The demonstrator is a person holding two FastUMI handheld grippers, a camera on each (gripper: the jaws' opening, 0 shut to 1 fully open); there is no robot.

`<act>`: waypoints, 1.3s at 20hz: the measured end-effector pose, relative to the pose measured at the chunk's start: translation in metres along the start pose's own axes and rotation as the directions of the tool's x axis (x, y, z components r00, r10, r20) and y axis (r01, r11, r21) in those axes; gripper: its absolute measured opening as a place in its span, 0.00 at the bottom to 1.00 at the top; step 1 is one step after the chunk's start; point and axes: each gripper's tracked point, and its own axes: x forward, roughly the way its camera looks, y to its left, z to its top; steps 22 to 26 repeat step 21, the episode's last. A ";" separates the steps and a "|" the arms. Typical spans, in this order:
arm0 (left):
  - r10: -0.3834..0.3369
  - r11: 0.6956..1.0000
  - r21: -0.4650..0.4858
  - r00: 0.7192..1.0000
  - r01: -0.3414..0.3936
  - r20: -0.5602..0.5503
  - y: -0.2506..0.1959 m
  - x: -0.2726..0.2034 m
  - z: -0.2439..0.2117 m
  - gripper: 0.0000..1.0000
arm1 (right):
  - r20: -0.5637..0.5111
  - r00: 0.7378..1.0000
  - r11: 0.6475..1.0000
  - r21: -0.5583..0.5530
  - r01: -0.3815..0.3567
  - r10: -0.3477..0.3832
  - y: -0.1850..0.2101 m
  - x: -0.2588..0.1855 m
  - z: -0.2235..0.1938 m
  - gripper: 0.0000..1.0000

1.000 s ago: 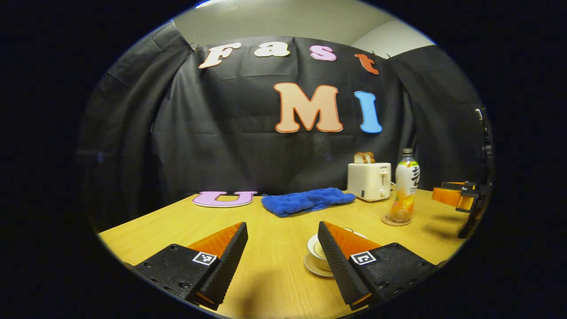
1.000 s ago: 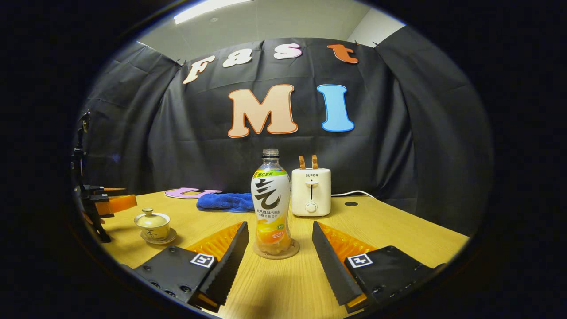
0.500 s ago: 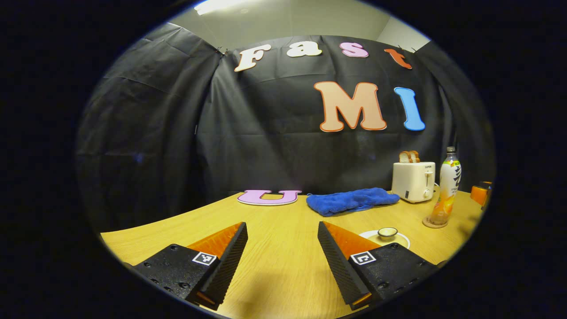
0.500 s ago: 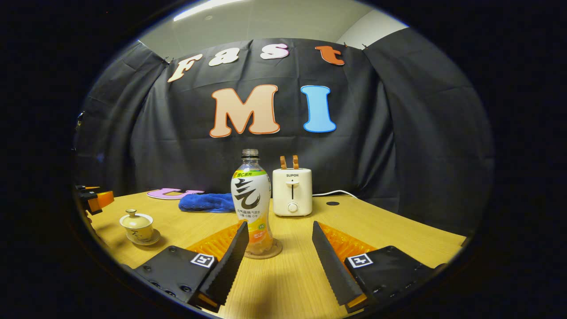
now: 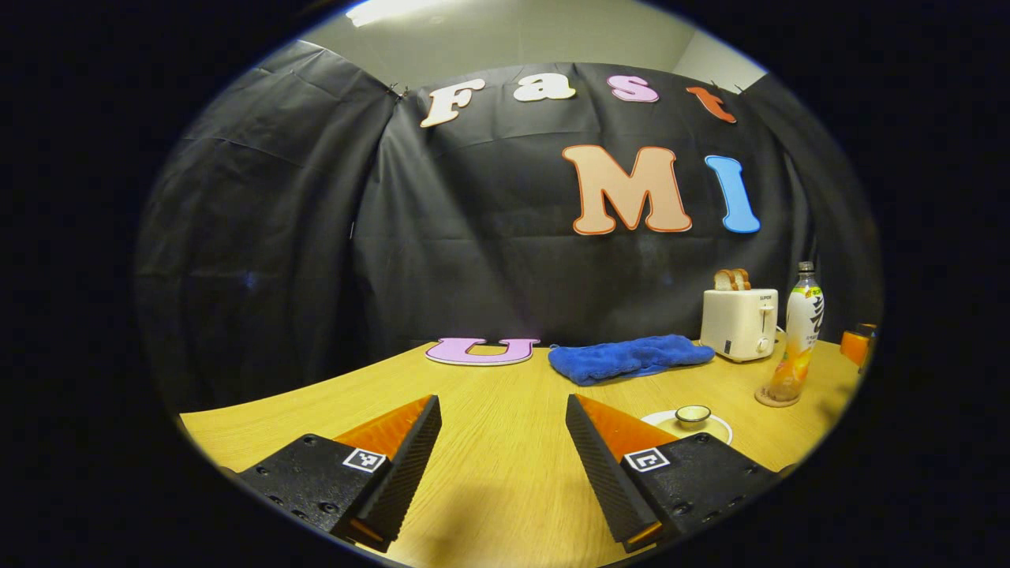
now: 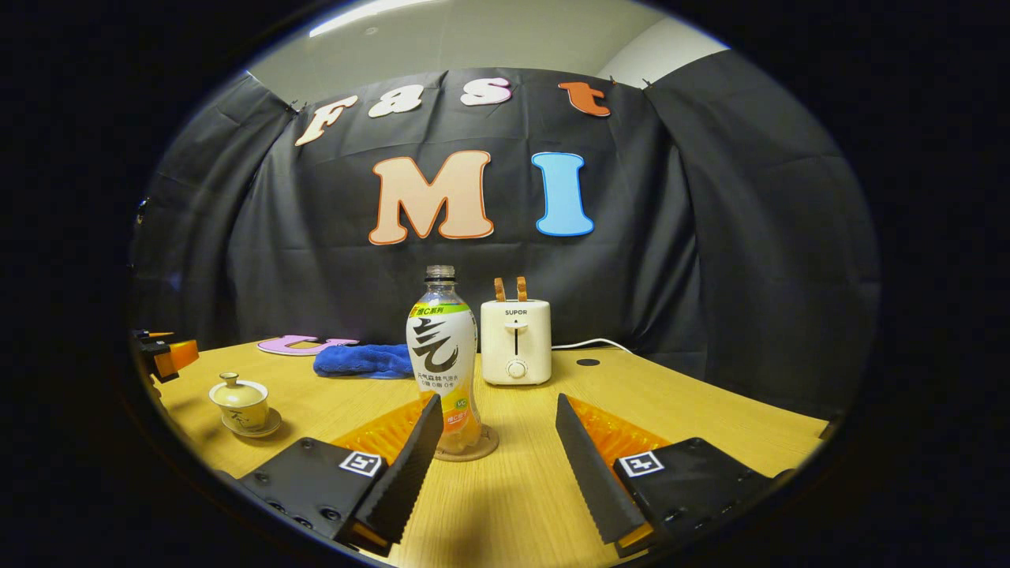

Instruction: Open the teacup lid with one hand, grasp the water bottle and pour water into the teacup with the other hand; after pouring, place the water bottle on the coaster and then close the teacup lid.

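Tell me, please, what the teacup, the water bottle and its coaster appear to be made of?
Teacup: likely glazed ceramic, given its glossy cream surface. Water bottle: clear plastic with a printed wrap; liquid shows through. Coaster: matte brown disc, perhaps cork or wood.

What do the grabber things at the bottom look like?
Each hand-held gripper, left and right, has two wedge-shaped fingers with ribbed, saw-toothed inner faces. Each finger sits on a blocky base with bolt holes and a small square black-and-white marker.

A wooden table (image 6: pixel 694 410) carries a lidded teacup (image 6: pixel 239 398), coaster (image 6: pixel 483 446), toaster (image 6: pixel 516 342), and blue towel (image 6: pixel 361 360).
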 end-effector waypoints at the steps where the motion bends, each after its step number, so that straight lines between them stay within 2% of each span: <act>1: -0.002 1.000 -0.001 1.000 0.002 0.001 -0.001 -0.001 0.000 0.93 | 0.000 1.000 1.000 0.000 0.000 0.000 0.000 0.000 0.000 0.89; 2: -0.004 1.000 -0.001 1.000 0.004 0.001 -0.001 -0.001 0.000 0.93 | 0.000 1.000 1.000 0.000 0.000 0.000 0.000 0.000 0.000 0.96; 5: -0.009 1.000 -0.001 1.000 0.009 0.001 -0.002 -0.001 0.000 0.93 | 0.000 1.000 1.000 0.000 0.000 0.000 0.000 0.000 0.000 0.89; 15: -0.016 1.000 -0.002 1.000 0.016 0.001 -0.003 -0.001 0.000 0.93 | 0.000 1.000 1.000 0.000 0.007 -0.007 -0.002 0.000 0.000 0.89; 16: -0.017 1.000 -0.002 1.000 0.017 0.001 -0.003 -0.001 0.000 0.93 | 0.000 1.000 1.000 0.000 0.007 -0.007 -0.002 0.001 0.000 0.96; 18: -0.017 1.000 -0.001 1.000 0.017 0.001 -0.003 0.000 0.000 0.92 | 0.000 1.000 1.000 0.000 0.007 -0.007 -0.002 0.001 -0.001 0.89; 21: -0.017 1.000 -0.001 1.000 0.017 0.001 -0.002 -0.001 0.000 0.93 | 0.000 1.000 1.000 0.000 0.006 -0.006 -0.002 0.001 0.000 0.96; 26: -0.017 1.000 -0.001 1.000 0.017 0.001 -0.002 -0.001 0.000 0.93 | 0.000 1.000 1.000 0.000 0.006 -0.006 -0.002 0.001 0.000 0.96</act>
